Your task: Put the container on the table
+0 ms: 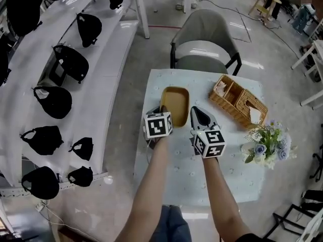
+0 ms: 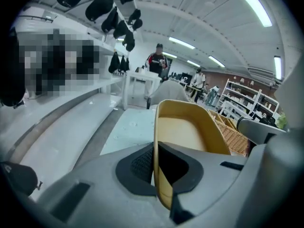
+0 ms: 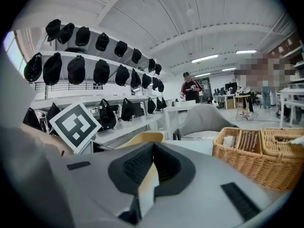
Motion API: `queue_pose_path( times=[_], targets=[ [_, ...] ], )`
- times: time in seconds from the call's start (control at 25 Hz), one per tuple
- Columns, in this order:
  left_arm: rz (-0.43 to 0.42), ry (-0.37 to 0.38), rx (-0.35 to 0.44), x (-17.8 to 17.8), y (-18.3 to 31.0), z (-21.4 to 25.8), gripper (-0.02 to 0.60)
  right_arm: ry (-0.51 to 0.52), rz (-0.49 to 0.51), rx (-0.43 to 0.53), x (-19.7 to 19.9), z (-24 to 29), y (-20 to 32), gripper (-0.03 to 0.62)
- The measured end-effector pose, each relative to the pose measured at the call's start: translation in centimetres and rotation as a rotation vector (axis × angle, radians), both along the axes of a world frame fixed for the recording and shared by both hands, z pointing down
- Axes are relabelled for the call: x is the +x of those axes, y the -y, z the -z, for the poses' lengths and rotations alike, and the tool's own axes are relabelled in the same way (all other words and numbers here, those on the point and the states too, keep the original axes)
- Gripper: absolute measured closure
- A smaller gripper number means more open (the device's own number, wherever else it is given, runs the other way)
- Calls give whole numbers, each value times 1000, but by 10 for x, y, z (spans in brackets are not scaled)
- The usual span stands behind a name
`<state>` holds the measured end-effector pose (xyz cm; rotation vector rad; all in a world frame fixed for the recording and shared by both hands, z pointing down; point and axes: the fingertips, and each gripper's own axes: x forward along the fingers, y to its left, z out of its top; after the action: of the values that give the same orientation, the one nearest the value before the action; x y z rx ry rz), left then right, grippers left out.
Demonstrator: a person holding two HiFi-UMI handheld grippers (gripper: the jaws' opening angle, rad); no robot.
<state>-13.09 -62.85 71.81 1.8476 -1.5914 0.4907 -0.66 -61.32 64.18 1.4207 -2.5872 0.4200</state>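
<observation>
**A:** Where is the container (image 1: 174, 105)?

**B:** It is over the far left part of the counter (image 1: 202, 180). The left gripper (image 1: 162, 110) holds it, with its jaws pinched on the near rim. The long side runs straight away from those jaws, toward the chair (image 1: 204, 42). I can't tell if the bottom touches the counter yet.

**A:** What about the other one?

**B:** The right gripper (image 1: 198, 110) is just to the right of the container. Its jaws are closed and hold nothing.

**A:** Is anything in the way?

**B:** I think not. The wicker basket (image 1: 238, 101) sits further right, and the flowers (image 1: 267, 142) are nearer, by the right edge.
</observation>
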Motion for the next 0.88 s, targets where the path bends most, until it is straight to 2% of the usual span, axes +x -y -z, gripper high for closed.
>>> queue_pose_path(
  times=[0.12, 0.24, 0.44, 0.6, 0.68, 0.88],
  targets=[
    [-17, 3, -78, 1, 0, -19, 572, -7, -16, -37, 5, -18, 2, 595],
    [-21, 16, -119, 1, -1, -30, 572, -20, -14, -79, 4, -35, 3, 595],
    [-45, 38, -123, 4, -2, -37, 571, -24, -18, -94, 6, -42, 1, 595],
    [-60, 22, -141, 8, -2, -40, 565, -10, -13, -94, 7, -42, 1, 595],
    [-64, 12, -156, 10, -3, -43, 498, -5, -7, -94, 6, -42, 0, 595],
    [-66, 14, -182, 10, -5, -49, 444, 8, 4, -88, 7, -39, -4, 595]
  ],
)
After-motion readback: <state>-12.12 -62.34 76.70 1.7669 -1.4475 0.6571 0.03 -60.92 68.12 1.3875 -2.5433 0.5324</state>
